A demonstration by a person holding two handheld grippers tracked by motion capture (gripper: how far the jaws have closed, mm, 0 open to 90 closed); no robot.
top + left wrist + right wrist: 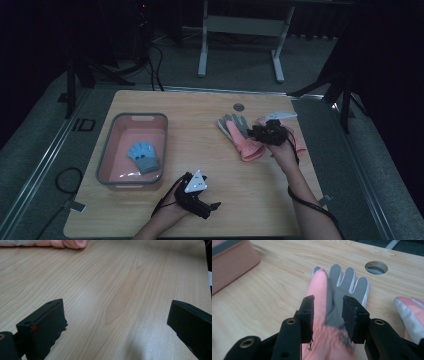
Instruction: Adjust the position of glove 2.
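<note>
- At the left, the bin (105, 150) stands on the table (210, 200) with one blue-grey glove (142, 156) lying inside it. We take that glove as already put away.
- Near the front edge, our left gripper (212, 206) rests low over bare wood with its jaws spread wide and nothing between them, as the left gripper view (117, 322) confirms. It is well apart from the gloves and looks idle.
- Right of centre, a pink and grey glove (240, 135) lies flat on the table, fingers pointing away from us, cuff toward us.
- Our right gripper (260, 132) is over that glove. In the right gripper view (328, 320) the jaws stand partly closed on either side of the glove's (332, 297) palm; we cannot say that the pads press on the fabric yet.
- Farther right, a second pink glove (409, 312) lies near, partly under our hand.
- As we judge it, one glove is binned and two remain; the grasp on the middle glove is under way, with the lift and carry to the bin to come.
</note>
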